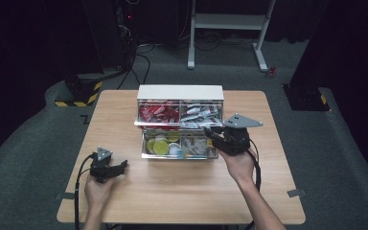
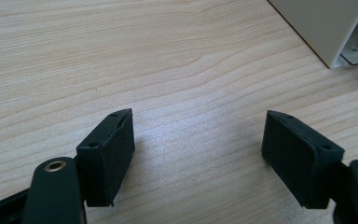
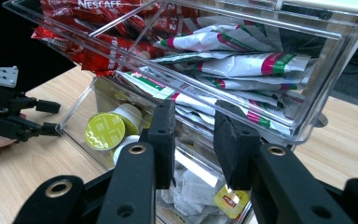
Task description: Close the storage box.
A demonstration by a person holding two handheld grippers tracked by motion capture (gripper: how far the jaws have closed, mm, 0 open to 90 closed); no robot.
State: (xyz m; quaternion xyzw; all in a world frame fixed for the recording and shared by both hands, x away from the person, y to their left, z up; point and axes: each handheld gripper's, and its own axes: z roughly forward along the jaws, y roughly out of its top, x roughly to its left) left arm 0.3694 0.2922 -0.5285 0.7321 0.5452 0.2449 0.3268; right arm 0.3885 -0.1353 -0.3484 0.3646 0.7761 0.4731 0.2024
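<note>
Right gripper (image 3: 193, 140) jaws narrowed at upper drawer (image 3: 307, 126) front lip; sachets (image 3: 242, 65) inside.

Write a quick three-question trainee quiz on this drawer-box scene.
1. True or false: the left gripper has its jaws open over the bare light wooden table.
2. In the high view, which half of the clear plastic upper drawer holds the red coffee sachets? A) left B) right C) both
3. In the clear plastic lower drawer, what lies in the compartment next to the round yellow-green capsules?

Key: 1 true. 2 A. 3 the paper tea bags, one of them with a yellow tag.
</note>
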